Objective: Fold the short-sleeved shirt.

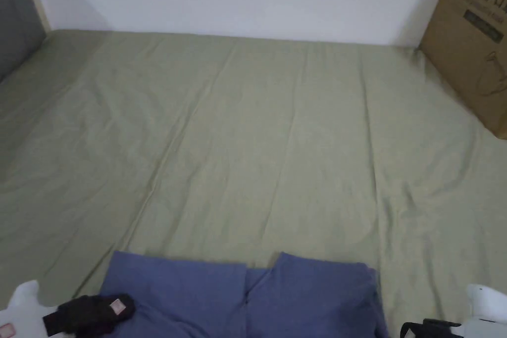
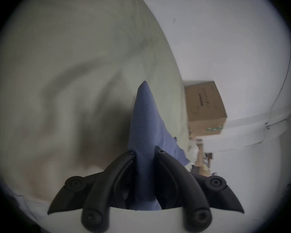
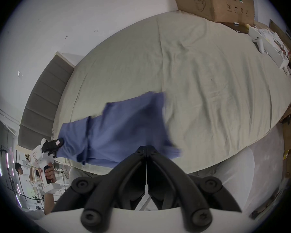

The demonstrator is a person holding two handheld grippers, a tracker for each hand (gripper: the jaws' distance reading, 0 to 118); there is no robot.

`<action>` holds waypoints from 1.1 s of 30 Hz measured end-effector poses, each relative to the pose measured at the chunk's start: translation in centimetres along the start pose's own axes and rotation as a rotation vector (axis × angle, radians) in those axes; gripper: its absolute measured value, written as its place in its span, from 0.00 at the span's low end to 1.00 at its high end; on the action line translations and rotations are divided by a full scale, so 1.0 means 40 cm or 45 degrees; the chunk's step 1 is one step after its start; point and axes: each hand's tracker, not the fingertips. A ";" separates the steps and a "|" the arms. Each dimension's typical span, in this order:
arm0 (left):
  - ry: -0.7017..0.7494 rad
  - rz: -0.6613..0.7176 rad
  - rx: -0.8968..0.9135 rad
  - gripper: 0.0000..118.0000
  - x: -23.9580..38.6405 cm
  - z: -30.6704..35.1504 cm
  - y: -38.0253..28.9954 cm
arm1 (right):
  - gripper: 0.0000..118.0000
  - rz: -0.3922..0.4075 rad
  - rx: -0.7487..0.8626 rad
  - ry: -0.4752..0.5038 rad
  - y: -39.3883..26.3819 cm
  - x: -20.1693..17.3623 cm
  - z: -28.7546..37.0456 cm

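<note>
Clearly shirt [image 2: 144,135] pinched between left fingers [image 2: 124,167]

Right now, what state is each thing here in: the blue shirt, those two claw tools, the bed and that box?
Blue shirt: lying at the bed's near edge, one end pinched.
Left gripper: shut on the shirt, cloth between both jaws.
Right gripper: jaws shut together; whether they pinch the shirt's edge is unclear.
Green bedsheet: spread out, creased.
Cardboard box: closed, tilted, at the bed's far right corner.
</note>
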 end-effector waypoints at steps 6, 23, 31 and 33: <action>0.134 0.037 0.138 0.12 0.000 0.143 0.019 | 0.00 -0.001 -0.024 0.050 -0.001 0.000 -0.023; -0.034 -0.647 -0.329 0.17 0.567 -0.286 -0.218 | 0.00 -0.195 0.051 0.019 -0.058 0.165 0.047; 0.024 -0.385 -0.479 0.94 0.521 -0.384 -0.233 | 0.00 -0.334 0.091 -0.047 -0.105 0.270 0.104; 0.025 -0.365 -0.415 0.92 0.507 -0.342 -0.214 | 0.00 -0.343 0.089 -0.055 -0.110 0.283 0.104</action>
